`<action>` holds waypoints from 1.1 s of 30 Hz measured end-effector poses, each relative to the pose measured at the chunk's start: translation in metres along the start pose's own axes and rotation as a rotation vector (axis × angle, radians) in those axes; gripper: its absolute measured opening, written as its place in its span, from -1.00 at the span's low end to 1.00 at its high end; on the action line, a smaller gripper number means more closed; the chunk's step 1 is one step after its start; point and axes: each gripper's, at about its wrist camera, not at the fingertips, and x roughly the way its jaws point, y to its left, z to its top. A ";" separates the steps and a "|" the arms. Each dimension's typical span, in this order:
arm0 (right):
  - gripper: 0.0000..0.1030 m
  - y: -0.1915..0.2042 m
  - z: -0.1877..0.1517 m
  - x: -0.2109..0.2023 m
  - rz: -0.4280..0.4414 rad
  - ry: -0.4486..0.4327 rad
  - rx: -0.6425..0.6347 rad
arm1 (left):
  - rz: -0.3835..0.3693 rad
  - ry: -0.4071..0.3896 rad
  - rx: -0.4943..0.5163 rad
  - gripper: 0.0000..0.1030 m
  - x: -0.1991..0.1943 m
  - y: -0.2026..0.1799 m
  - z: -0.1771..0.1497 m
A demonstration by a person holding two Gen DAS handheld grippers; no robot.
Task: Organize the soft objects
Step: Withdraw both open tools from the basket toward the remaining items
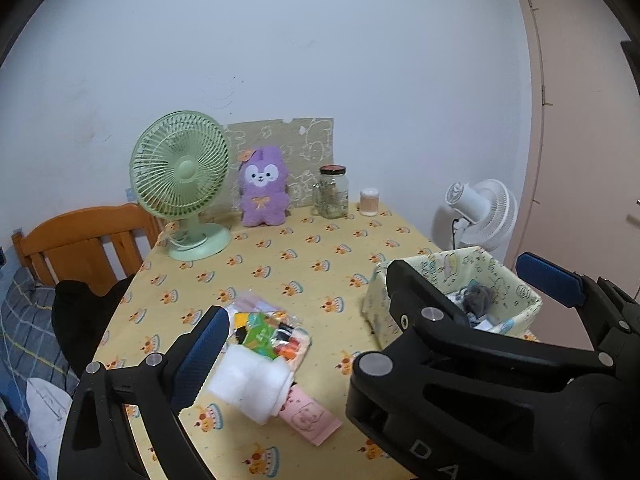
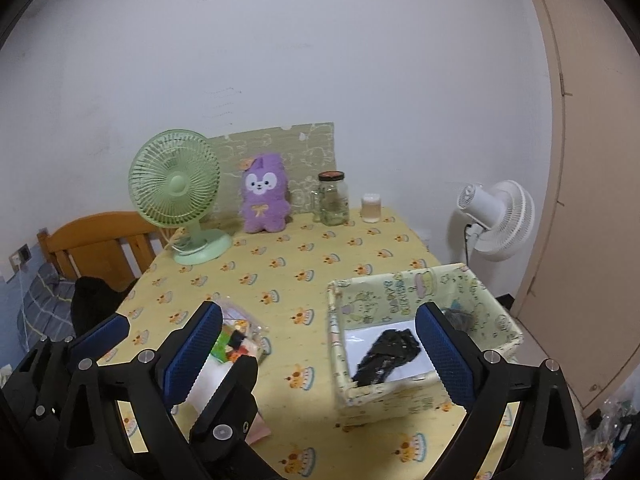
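A pale green fabric storage box (image 2: 404, 394) stands on the table at the right, with a black cloth (image 2: 390, 354) and a grey item (image 1: 476, 296) inside; the left wrist view shows the box too (image 1: 524, 298). A pile lies left of it: a rolled white cloth (image 1: 250, 382), a pink cloth (image 1: 310, 418) and a clear bag of colourful items (image 1: 272, 332). My left gripper (image 1: 304, 340) is open above the pile. My right gripper (image 2: 320, 354) is open and empty, over the gap between pile and box. A purple plush toy (image 1: 264, 186) sits at the back.
The table has a yellow patterned cloth (image 1: 296, 264). At the back stand a green desk fan (image 1: 180, 180), a glass jar (image 1: 331, 192) and a small pale cup (image 1: 369, 201). A wooden chair (image 1: 84, 244) stands left, a white floor fan (image 2: 498, 218) right.
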 end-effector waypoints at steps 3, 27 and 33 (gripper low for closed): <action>0.92 0.007 -0.006 0.003 0.027 0.005 -0.002 | 0.022 0.001 0.009 0.89 0.001 0.006 -0.005; 0.77 0.053 -0.057 0.064 0.166 0.152 -0.048 | 0.043 0.140 0.027 0.90 0.042 0.050 -0.057; 0.66 0.061 -0.071 0.079 0.162 0.182 -0.076 | 0.033 0.182 0.027 0.90 0.058 0.059 -0.073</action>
